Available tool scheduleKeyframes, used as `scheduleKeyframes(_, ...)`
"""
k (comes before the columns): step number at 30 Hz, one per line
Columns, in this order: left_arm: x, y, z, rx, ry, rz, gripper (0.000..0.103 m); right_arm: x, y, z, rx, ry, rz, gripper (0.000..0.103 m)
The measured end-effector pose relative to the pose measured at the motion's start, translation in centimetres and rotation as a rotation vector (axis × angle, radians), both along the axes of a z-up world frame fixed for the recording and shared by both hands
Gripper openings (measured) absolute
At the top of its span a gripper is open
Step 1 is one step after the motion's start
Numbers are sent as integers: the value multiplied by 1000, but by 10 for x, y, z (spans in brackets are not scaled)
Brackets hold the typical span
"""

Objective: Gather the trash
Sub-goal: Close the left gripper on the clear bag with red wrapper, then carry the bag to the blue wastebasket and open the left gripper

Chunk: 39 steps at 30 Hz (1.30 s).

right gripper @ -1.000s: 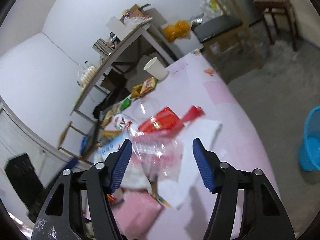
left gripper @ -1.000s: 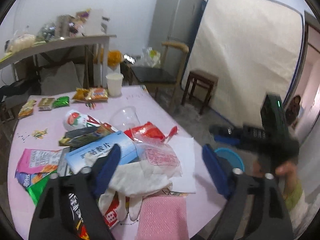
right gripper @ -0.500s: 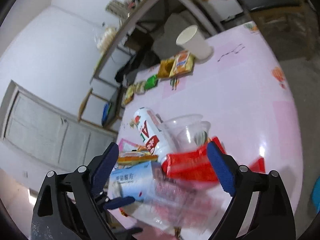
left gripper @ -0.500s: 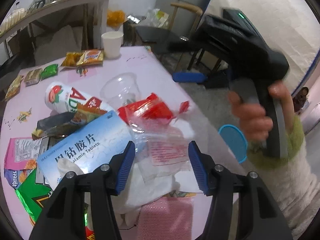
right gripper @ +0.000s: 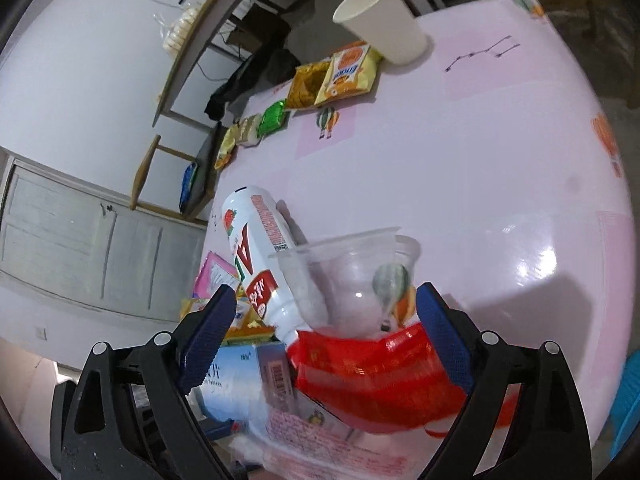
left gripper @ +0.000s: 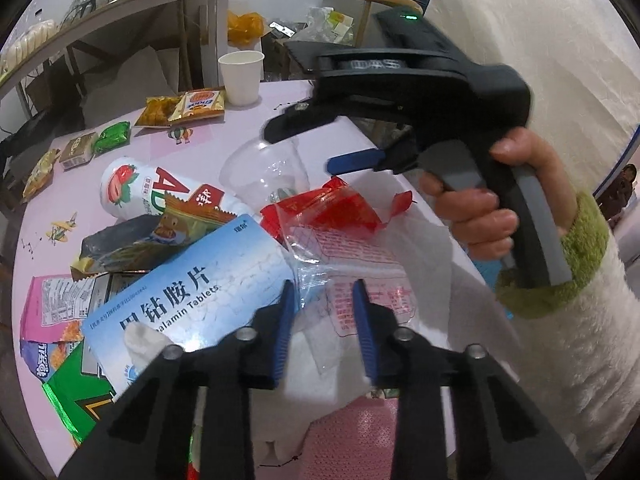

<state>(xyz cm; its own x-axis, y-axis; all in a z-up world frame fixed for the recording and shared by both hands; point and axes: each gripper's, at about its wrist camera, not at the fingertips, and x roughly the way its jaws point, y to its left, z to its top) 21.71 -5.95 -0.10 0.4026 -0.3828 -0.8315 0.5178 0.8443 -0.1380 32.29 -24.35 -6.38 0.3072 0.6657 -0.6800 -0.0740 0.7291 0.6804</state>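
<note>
A pile of trash lies on the pink table [left gripper: 256, 116]. It includes a clear plastic cup [left gripper: 266, 170], a red wrapper [left gripper: 324, 210], a clear printed bag [left gripper: 348, 276], a blue tablet box [left gripper: 192, 280] and a white drink bottle [left gripper: 148, 192]. My left gripper [left gripper: 324, 312] is partly closed around a fold of the clear bag. My right gripper [right gripper: 324, 336] is wide open above the clear cup [right gripper: 352, 276] and the red wrapper [right gripper: 372, 380]. In the left wrist view it is held by a hand over the cup [left gripper: 404, 92].
A paper cup [left gripper: 240, 76] and several snack packets [left gripper: 180, 108] sit at the table's far side. A pink cloth [left gripper: 352, 436] and white tissue lie near me. A shelf table, a chair and a blue bin [right gripper: 628, 400] on the floor surround the table.
My left gripper has narrowed and moved down onto the clear bag. My right gripper has swung in over the table and come down over the cup and red wrapper.
</note>
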Motion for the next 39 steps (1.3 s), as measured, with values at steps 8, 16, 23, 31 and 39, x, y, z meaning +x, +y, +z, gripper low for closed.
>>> scheduleKeyframes(8, -2, 3, -1, -16, -29, 2, 3, -20, -46, -12, -25, 37, -76, 84)
scheduleKeyframes(16, -7, 5, 0, -8, -52, 8, 3, -12, -43, -37, 56, 103, -18, 68)
scheduleKeyframes(23, -11, 6, 1, -10, -56, 19, 2, -8, -50, -44, 130, 118, -29, 53)
scheduleKeyframes(31, -9, 10, 1, -17, -56, 31, 2, -31, -61, -27, 168, 36, -31, 40)
scheduleKeyframes(39, -10, 12, 1, -22, -56, 35, 2, -48, -51, -12, 114, -60, -5, 30)
